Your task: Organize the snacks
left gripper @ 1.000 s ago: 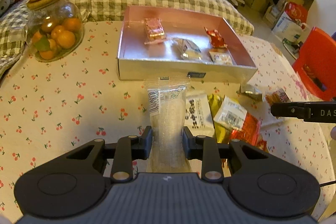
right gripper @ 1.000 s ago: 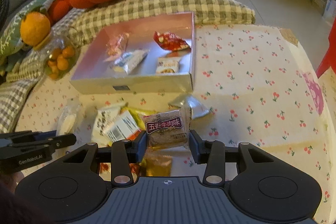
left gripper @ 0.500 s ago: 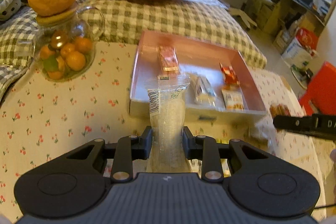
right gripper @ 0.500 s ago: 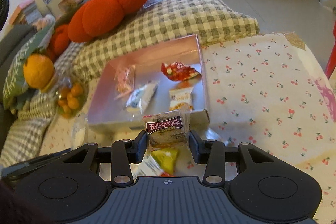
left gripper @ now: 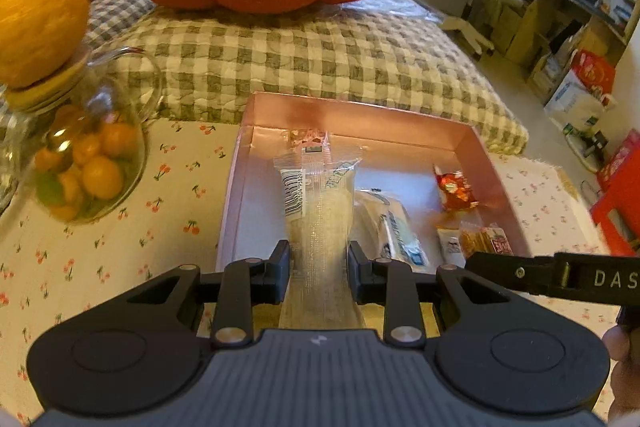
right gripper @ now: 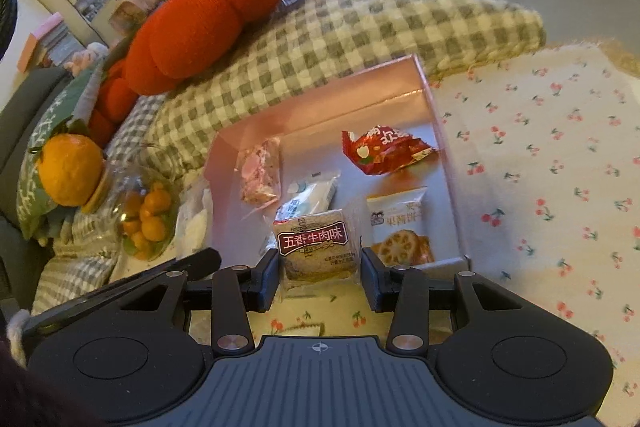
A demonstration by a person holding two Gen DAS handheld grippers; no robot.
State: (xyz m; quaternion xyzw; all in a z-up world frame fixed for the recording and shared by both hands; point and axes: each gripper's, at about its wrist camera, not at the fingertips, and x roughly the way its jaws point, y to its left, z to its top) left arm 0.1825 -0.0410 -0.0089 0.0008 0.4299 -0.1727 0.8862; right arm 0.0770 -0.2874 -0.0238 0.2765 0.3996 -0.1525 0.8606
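Tongs first: the left tongs [left gripper: 319,269] are closed on a long clear-wrapped snack [left gripper: 319,211], pinched around its lower middle, the packet standing up over the near wall of the pink tray [left gripper: 362,115]. Right tongs [right gripper: 319,275] clamp a square biscuit packet [right gripper: 316,245] by its side edges, held just short of the tray's near rim.

Both packets look light and crinkly; the film is probably slippery, and the contents likely crush under a hard squeeze, so a mid-body hold on the seams seems safest.

Inside the tray lie a pink wrapped sweet [right gripper: 260,171] at 11 o'clock, a white-and-blue packet [right gripper: 310,195] in the middle, a red packet [right gripper: 384,151] at 1 o'clock and a lotus-chip packet [right gripper: 400,227] near 4 o'clock. Open floor remains at the back and along the left wall. The tray walls are low but could catch a drooping wrapper. A glass jar of small oranges [left gripper: 86,163] stands at 9 o'clock on the cherry-print worktop [left gripper: 92,267], near the left tongs' path.
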